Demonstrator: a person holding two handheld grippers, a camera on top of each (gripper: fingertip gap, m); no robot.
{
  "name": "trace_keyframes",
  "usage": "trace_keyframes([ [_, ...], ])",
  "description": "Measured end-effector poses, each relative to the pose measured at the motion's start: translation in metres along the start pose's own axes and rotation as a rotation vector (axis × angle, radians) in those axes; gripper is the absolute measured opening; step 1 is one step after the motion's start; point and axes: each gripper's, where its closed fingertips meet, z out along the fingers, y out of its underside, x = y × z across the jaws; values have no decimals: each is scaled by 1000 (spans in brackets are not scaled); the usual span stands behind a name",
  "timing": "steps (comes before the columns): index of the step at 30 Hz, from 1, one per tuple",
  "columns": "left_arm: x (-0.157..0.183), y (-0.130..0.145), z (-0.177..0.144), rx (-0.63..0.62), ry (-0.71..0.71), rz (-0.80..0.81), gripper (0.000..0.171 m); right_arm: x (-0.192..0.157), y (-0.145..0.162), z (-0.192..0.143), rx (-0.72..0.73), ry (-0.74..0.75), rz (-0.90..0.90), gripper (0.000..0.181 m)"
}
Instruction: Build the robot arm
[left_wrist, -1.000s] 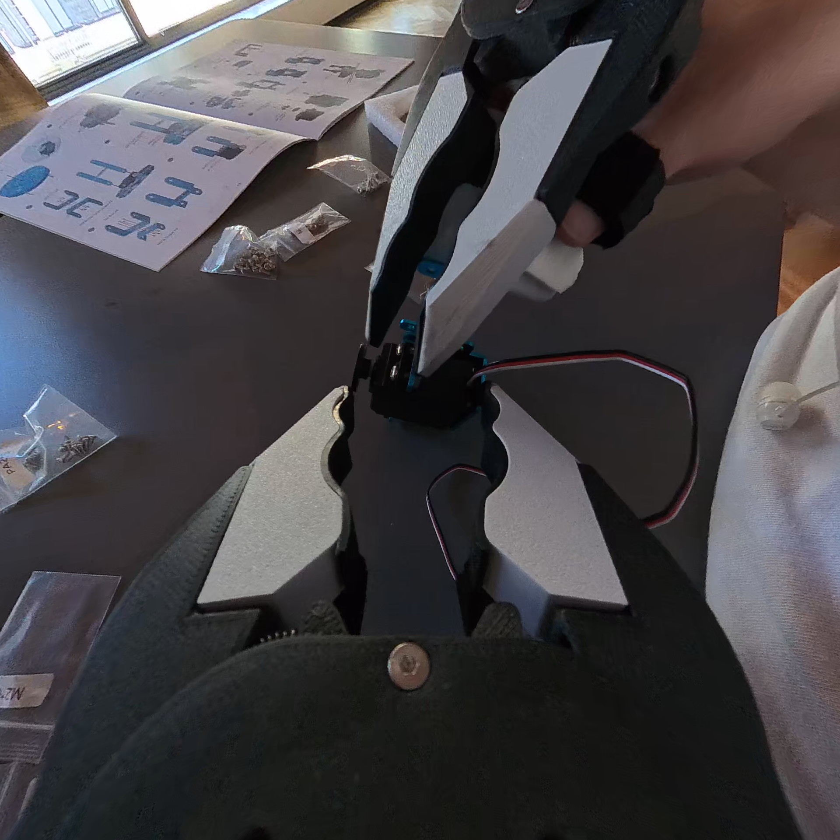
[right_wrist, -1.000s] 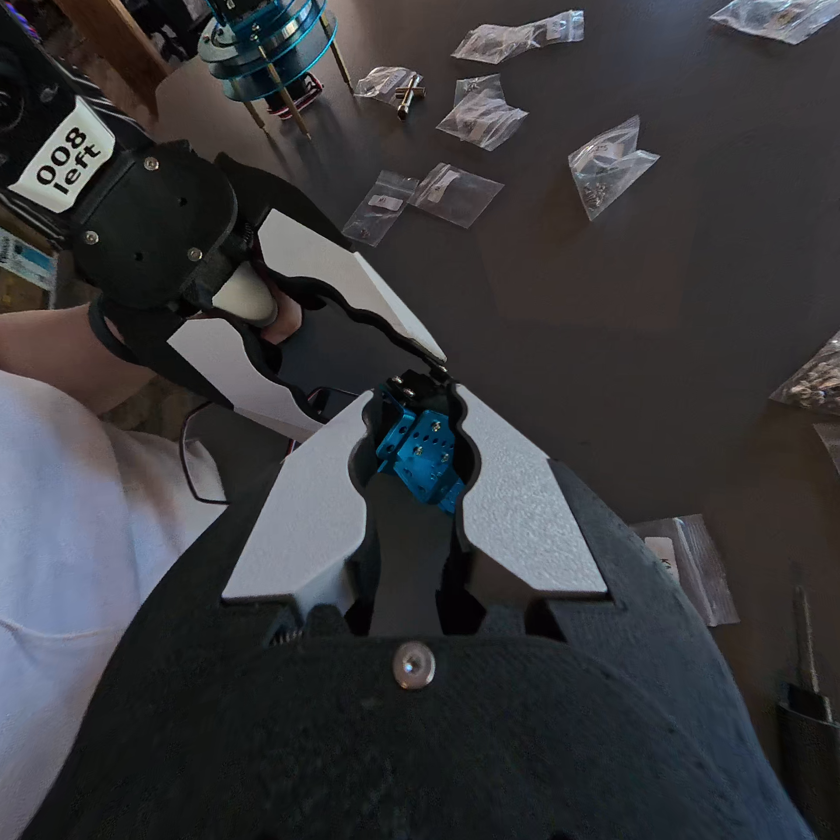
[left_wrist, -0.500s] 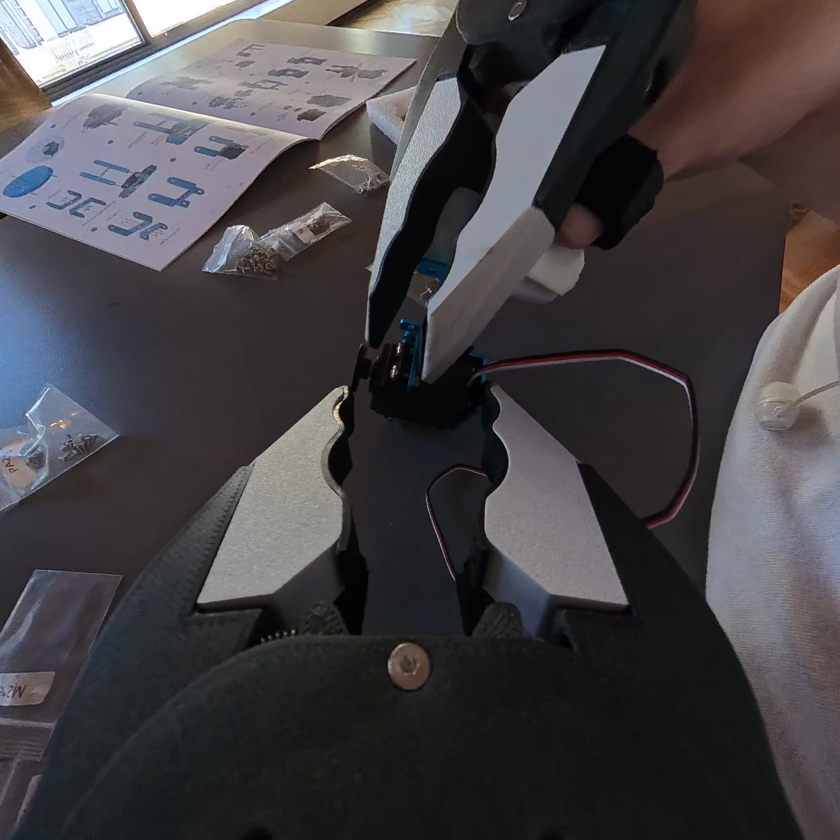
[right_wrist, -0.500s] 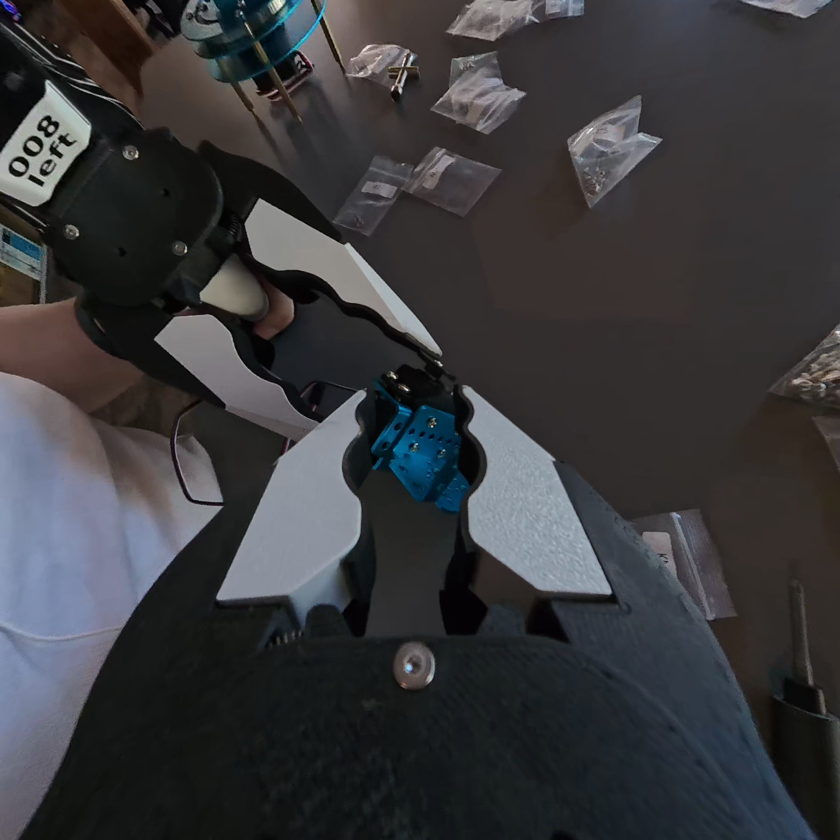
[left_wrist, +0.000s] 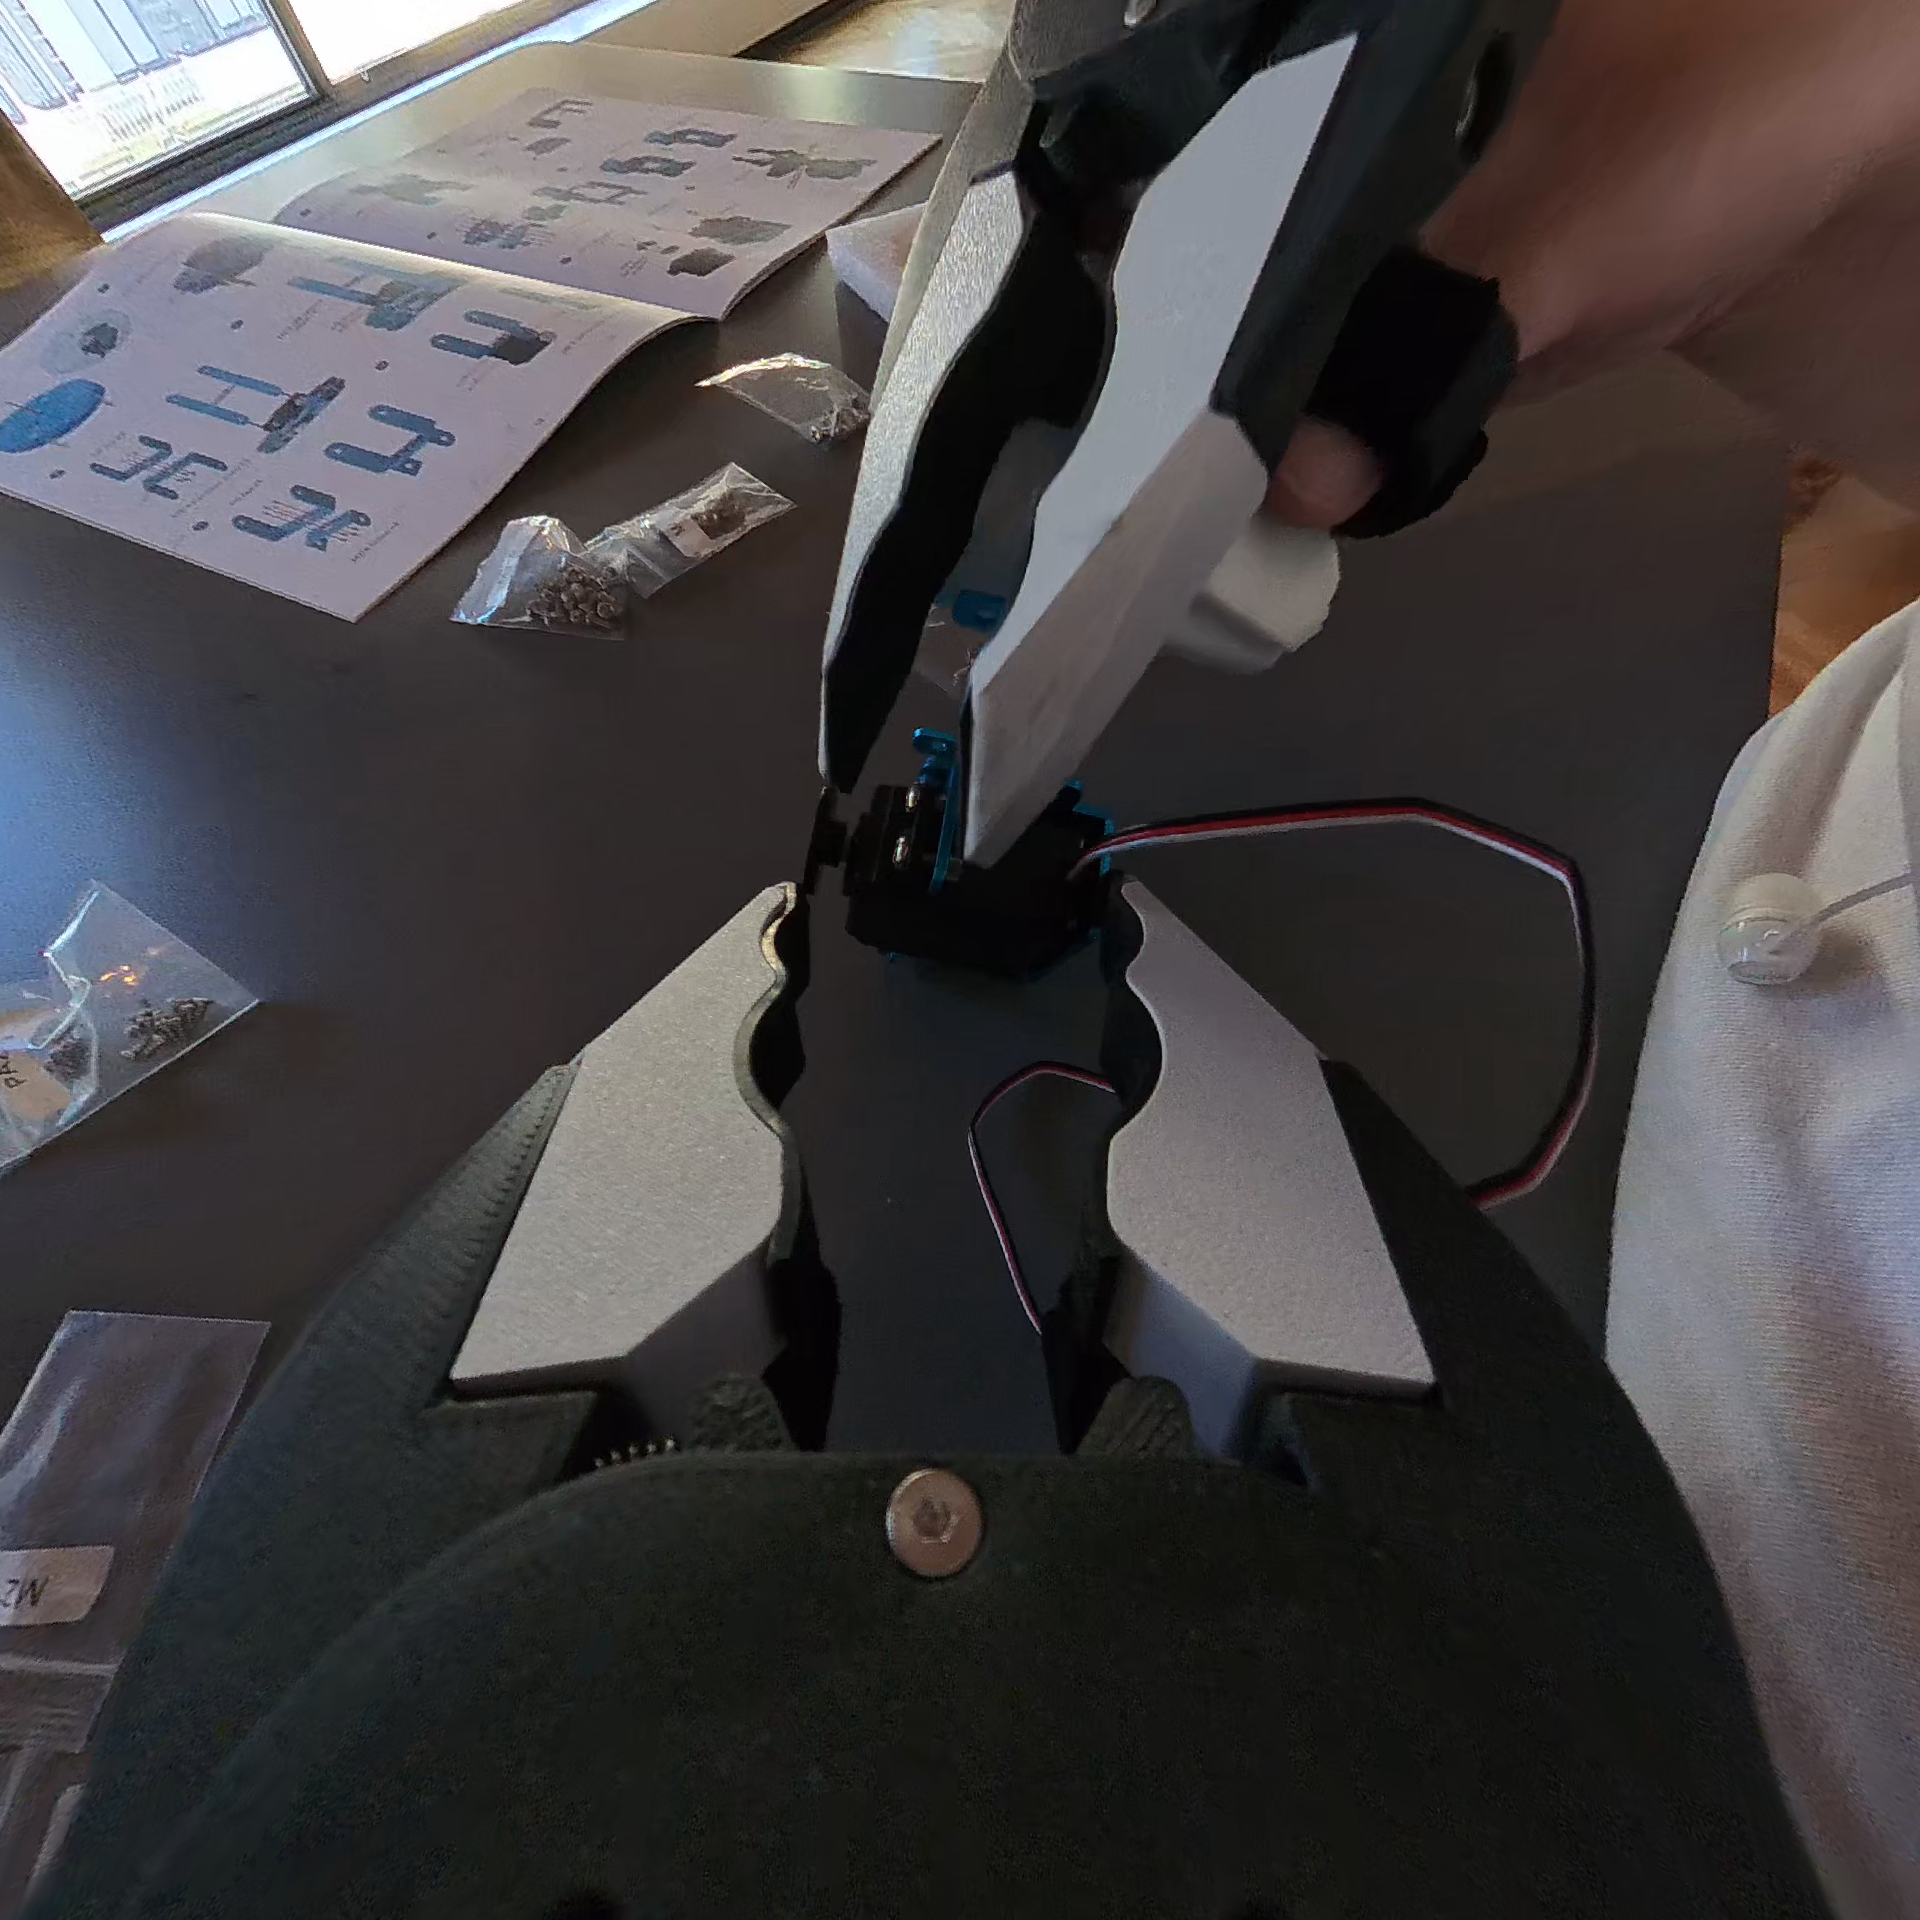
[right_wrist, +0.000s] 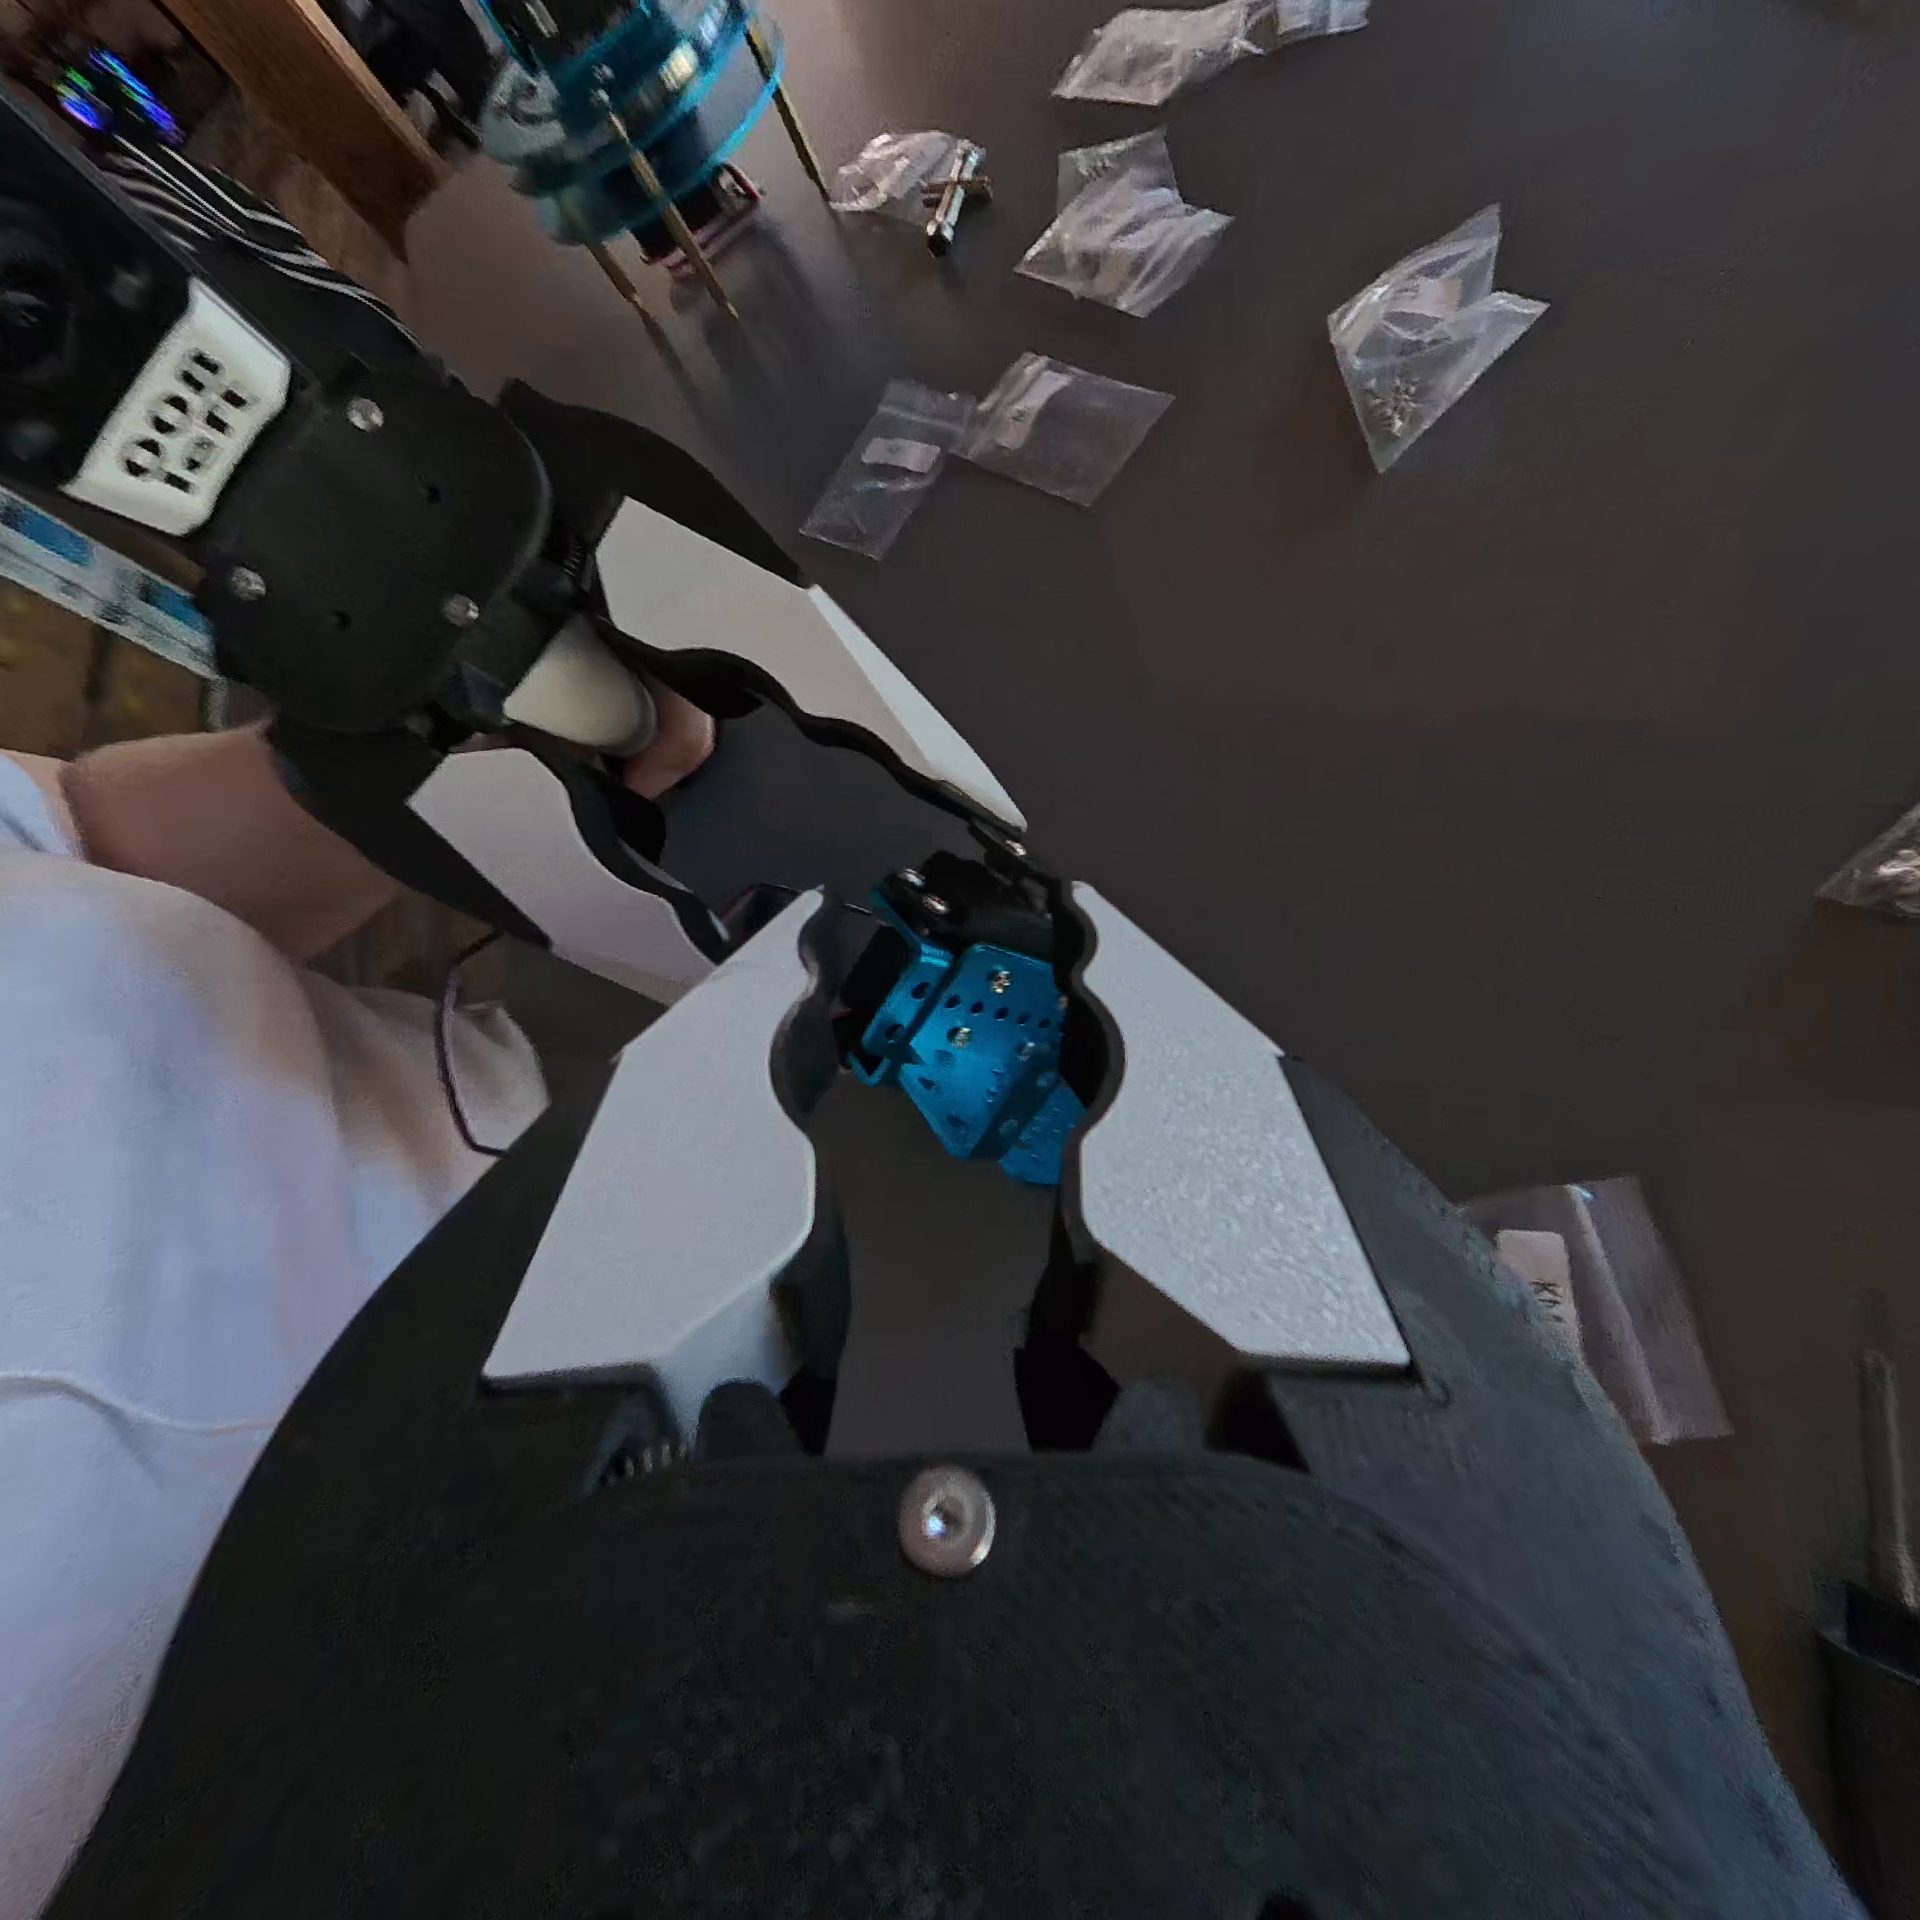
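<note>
A black servo (left_wrist: 935, 920) in a blue metal bracket (right_wrist: 966, 1039) is held just above the dark table (right_wrist: 1455, 727). My left gripper (left_wrist: 956, 904) is shut on the servo lengthwise, with one tip at the black horn and the other at the wire end. My right gripper (right_wrist: 945, 894) comes down from above in the left wrist view (left_wrist: 904, 810) and is shut on the blue bracket. The servo's red, white and black wire (left_wrist: 1558, 935) loops off to the right. The left gripper also shows in the right wrist view (right_wrist: 873, 883).
An open instruction booklet (left_wrist: 364, 343) and a white foam block (left_wrist: 873, 260) lie at the far side. Small bags of screws (left_wrist: 561, 592) (right_wrist: 1423, 322) are scattered about. A blue clear disc stand (right_wrist: 634, 114) and a cross wrench (right_wrist: 951, 203) sit farther off. A person's white shirt (left_wrist: 1787, 1247) is close. The cross wrench (right_wrist: 951, 203) is about 30 centimetres from both grippers' fingertips.
Both grippers keep their hold on the servo and bracket. The right gripper has shifted a little, and its view is now slightly blurred. The left gripper has barely moved.
</note>
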Motion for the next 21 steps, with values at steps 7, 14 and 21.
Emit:
trace_keyframes([
  [7, 0, 0, 0, -1, 10, -12, 57, 11, 0, -19, -5, 78, -45, 37],
  [14, -1, 1, 0, -8, 43, -62, 57, 42, 16, -61, 2, 205, -65, 42],
  [21, -2, 4, -4, -17, 72, -138, 58, 47, 37, -87, 55, 237, -36, 42],
])
